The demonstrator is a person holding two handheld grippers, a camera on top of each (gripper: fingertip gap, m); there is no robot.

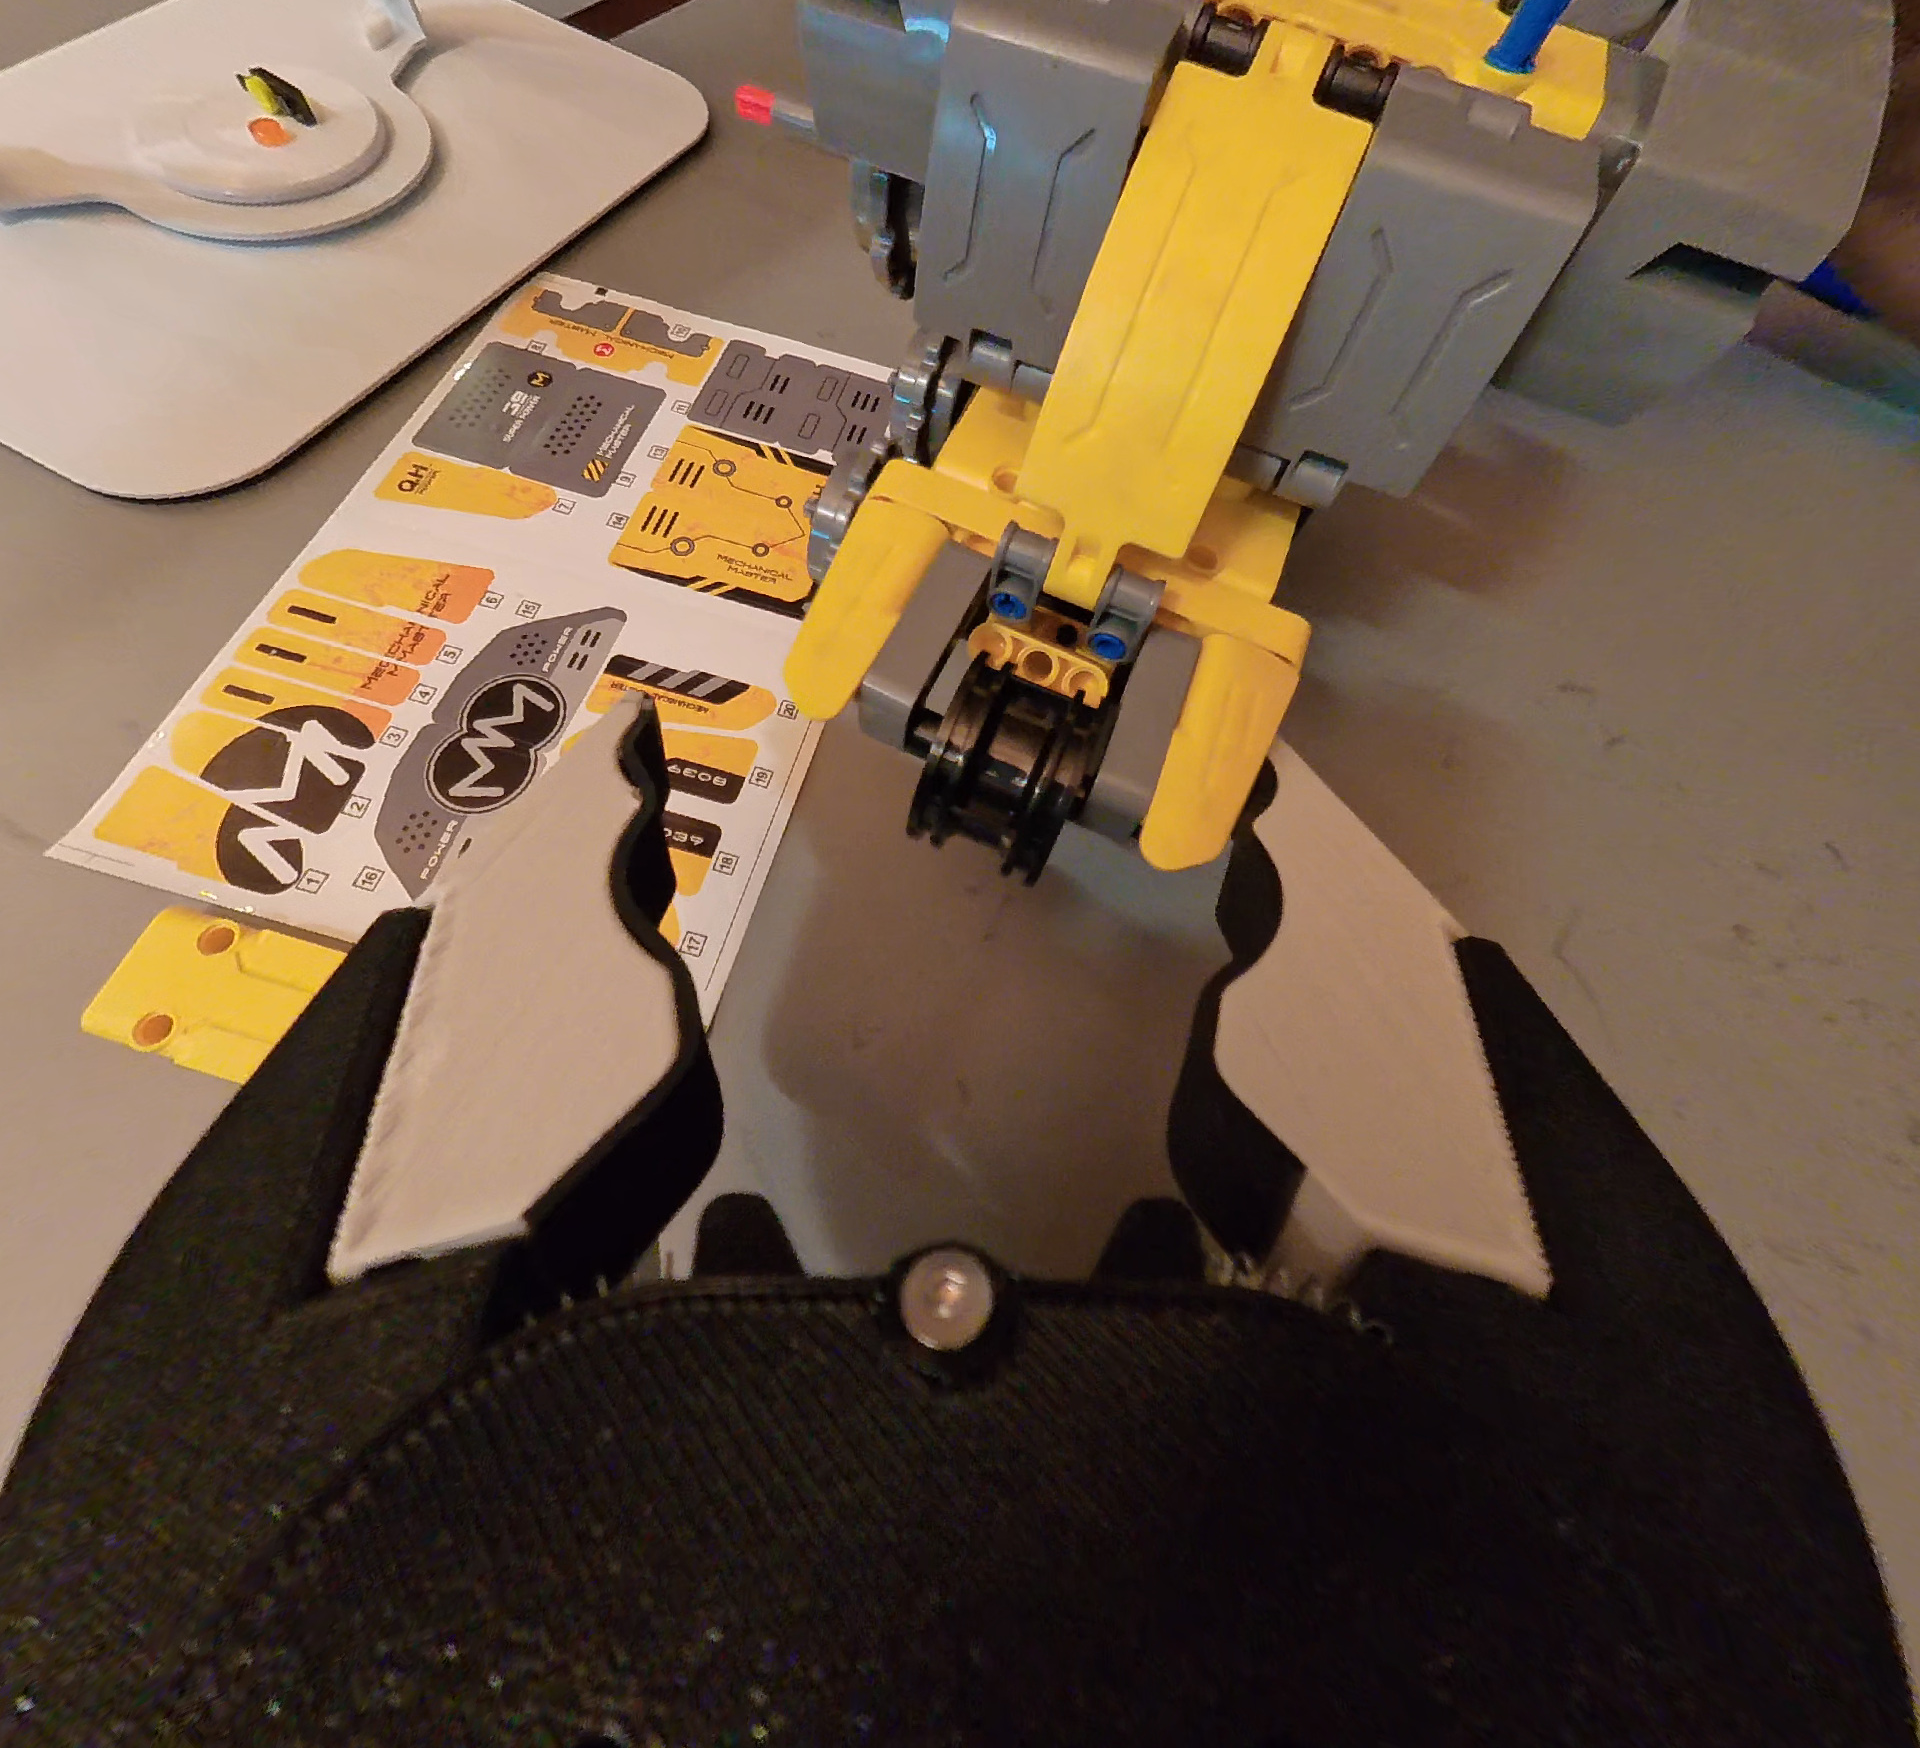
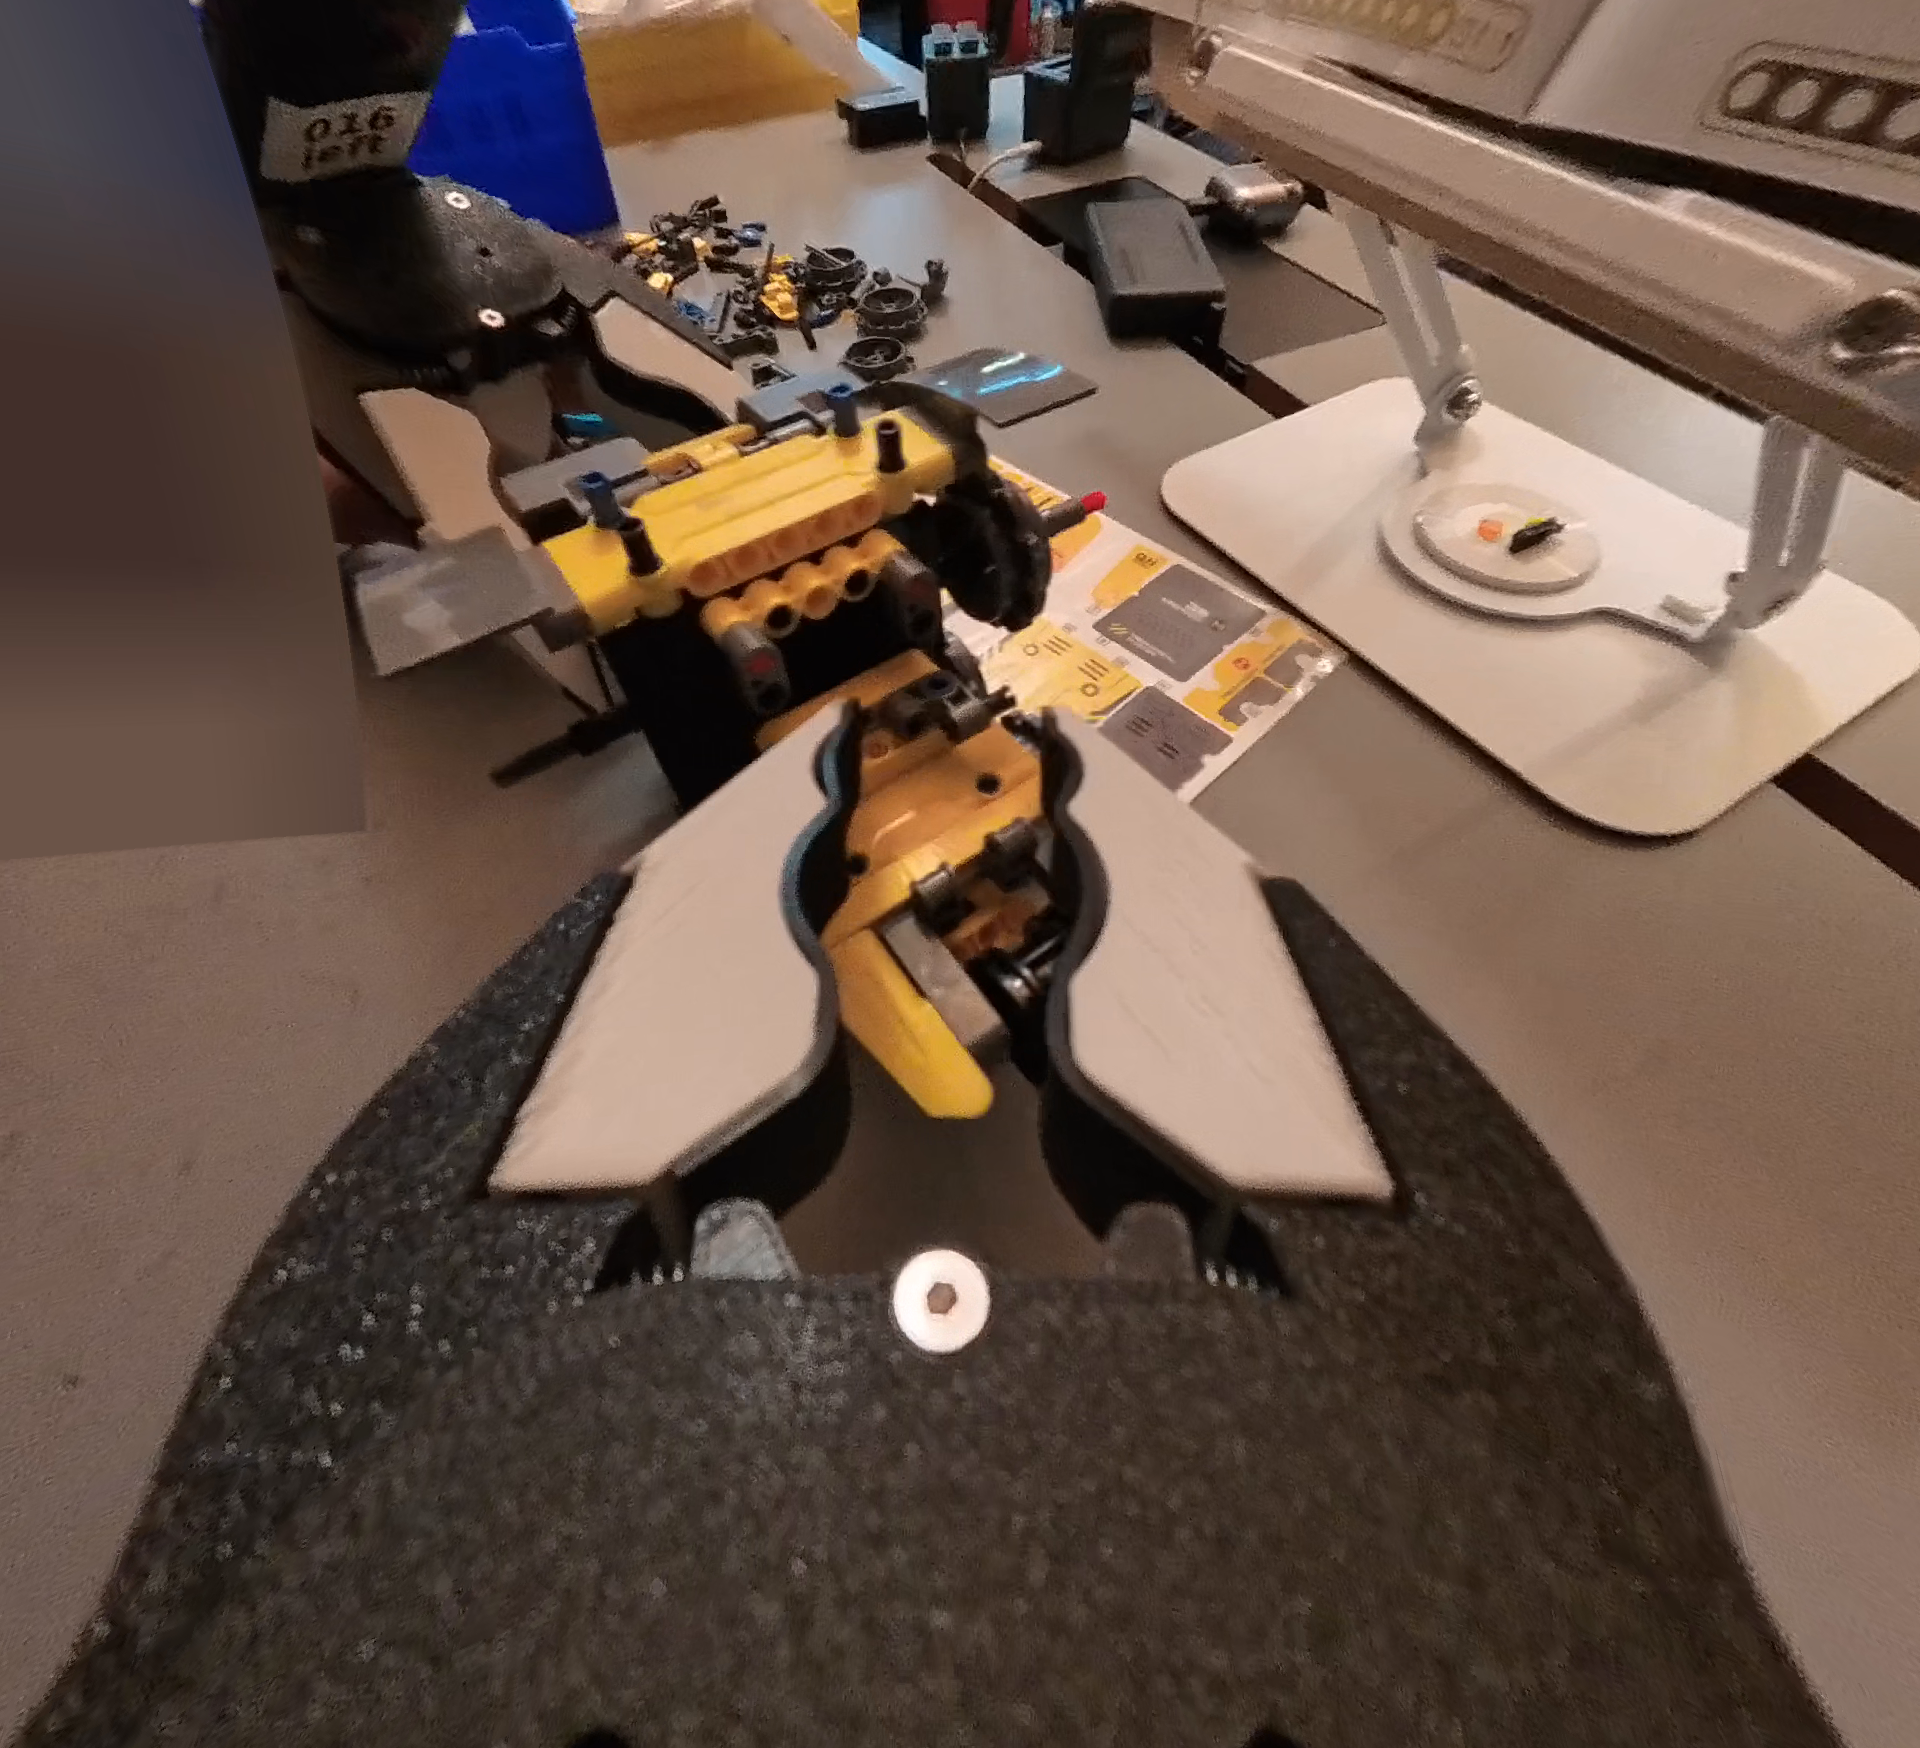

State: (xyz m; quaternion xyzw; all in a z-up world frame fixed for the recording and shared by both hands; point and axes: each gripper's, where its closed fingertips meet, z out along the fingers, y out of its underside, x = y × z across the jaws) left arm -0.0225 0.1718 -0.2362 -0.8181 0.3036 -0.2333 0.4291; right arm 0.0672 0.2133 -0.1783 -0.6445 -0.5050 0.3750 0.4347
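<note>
While the left gripper stands wide open around nothing, the yellow-and-grey plastic brick vehicle model sits just ahead of its tips; the right gripper seems clamped on that model's yellow nose, bare grey tabletop beside.

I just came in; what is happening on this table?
A person works with two handheld grippers on a yellow and grey brick model on the grey table. The right gripper is closed on one yellow wheel end. The left gripper is open, its fingers either side of the other wheel end. A sticker sheet lies beside it.
</note>
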